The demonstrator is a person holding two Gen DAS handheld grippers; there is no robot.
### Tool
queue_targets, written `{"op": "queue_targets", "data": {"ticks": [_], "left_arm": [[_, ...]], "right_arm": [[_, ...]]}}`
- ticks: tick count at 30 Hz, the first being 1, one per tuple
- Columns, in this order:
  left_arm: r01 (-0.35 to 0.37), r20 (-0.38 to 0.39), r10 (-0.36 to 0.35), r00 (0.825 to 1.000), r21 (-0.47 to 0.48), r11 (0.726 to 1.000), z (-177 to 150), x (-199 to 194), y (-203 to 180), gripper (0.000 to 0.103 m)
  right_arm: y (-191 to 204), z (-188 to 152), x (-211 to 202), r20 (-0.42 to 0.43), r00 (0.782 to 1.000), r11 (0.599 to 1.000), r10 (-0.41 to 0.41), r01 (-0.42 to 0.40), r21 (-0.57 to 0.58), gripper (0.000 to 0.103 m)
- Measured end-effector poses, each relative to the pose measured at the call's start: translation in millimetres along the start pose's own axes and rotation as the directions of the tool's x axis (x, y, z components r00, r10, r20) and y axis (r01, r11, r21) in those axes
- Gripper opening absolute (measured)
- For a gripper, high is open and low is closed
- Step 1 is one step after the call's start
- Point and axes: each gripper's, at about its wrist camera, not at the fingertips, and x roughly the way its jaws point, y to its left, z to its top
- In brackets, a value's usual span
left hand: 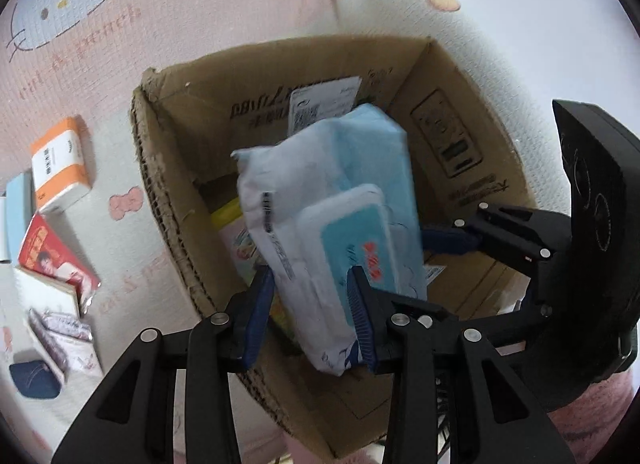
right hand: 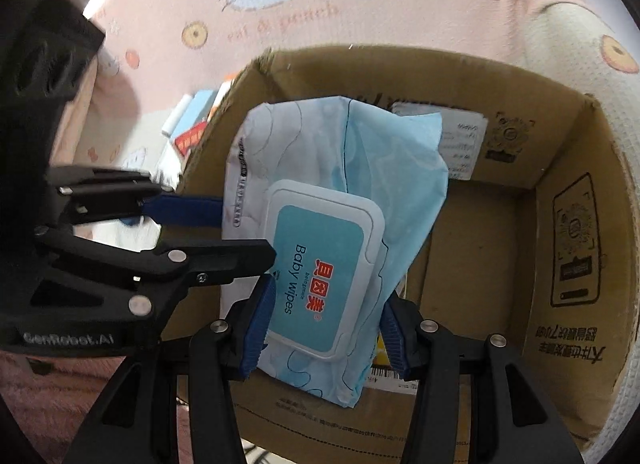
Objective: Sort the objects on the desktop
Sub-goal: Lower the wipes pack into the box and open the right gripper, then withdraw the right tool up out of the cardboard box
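Observation:
A blue and white baby wipes pack [left hand: 332, 199] [right hand: 320, 191] hangs over the open cardboard box [left hand: 480, 135] [right hand: 552, 167]. My left gripper [left hand: 310, 316] is shut on the pack's near end. My right gripper [right hand: 324, 328] is shut on the same pack from the other side; it also shows in the left wrist view [left hand: 448, 240], and the left gripper shows in the right wrist view [right hand: 224, 232]. Yellow and printed packets [left hand: 230, 219] lie on the box floor, partly hidden under the pack.
The box stands on a pink Hello Kitty cloth [left hand: 100, 43]. Left of the box lie an orange and white tissue pack [left hand: 60, 163], a red booklet [left hand: 52, 260], a patterned pouch [left hand: 64, 332] and a dark blue item [left hand: 34, 380].

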Motion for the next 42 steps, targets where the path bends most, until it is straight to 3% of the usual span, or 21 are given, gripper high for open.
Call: {"op": "queue_targets", "data": {"ticks": [4, 11, 15, 18, 20, 23, 25, 28, 32, 38, 42], "left_arm": [[0.042, -0.022, -0.043, 0.999, -0.048, 0.998, 0, -5, 8, 0.04], [0.063, 0.009, -0.062, 0.998, -0.051, 0.997, 4, -7, 8, 0.04], [0.029, 0.064, -0.03, 0.997, 0.014, 0.999, 2, -16, -2, 0.056], [0.058, 0.072, -0.059, 0.996, 0.022, 0.998, 3, -21, -5, 0.057], [0.049, 0.089, -0.052, 0.995, 0.034, 0.998, 2, -25, -7, 0.058], [-0.087, 0.136, 0.076, 0.988, 0.082, 0.993, -3, -31, -11, 0.059], [-0.158, 0.174, 0.138, 0.975, 0.112, 0.981, -7, -36, -11, 0.059], [-0.142, 0.183, 0.119, 0.976, 0.119, 0.983, -10, -43, -3, 0.059], [-0.114, 0.214, 0.087, 0.973, 0.118, 0.986, -15, -53, 10, 0.059], [-0.103, 0.317, 0.042, 0.948, 0.176, 0.979, -35, -74, 30, 0.059], [-0.077, 0.377, 0.016, 0.926, 0.147, 0.986, -51, -86, 58, 0.059]], "right_arm": [[-4, 6, 5, -0.048, 0.997, 0.998, 0.059, -0.059, 0.018, 0.047], [-5, 10, -5, -0.034, 0.999, 1.0, -0.019, 0.02, 0.008, 0.047], [-4, 3, -10, -0.037, 0.998, 0.998, -0.055, 0.056, 0.029, 0.047], [0, 4, -12, -0.039, 0.995, 0.995, -0.093, 0.094, 0.025, 0.049], [5, 2, -10, -0.05, 0.984, 0.985, -0.173, 0.174, 0.005, 0.052], [5, 0, -4, -0.083, 0.95, 0.954, -0.3, 0.299, -0.022, 0.055], [5, -2, -2, -0.089, 0.947, 0.951, -0.309, 0.308, -0.022, 0.055], [7, -3, -2, -0.095, 0.953, 0.958, -0.286, 0.287, -0.002, 0.055], [18, 0, -8, -0.087, 0.938, 0.942, -0.335, 0.335, -0.02, 0.056], [48, 12, -33, -0.017, 0.917, 0.917, -0.398, 0.398, -0.031, 0.056], [75, 24, -50, 0.069, 0.891, 0.893, -0.448, 0.45, -0.016, 0.056]]}}
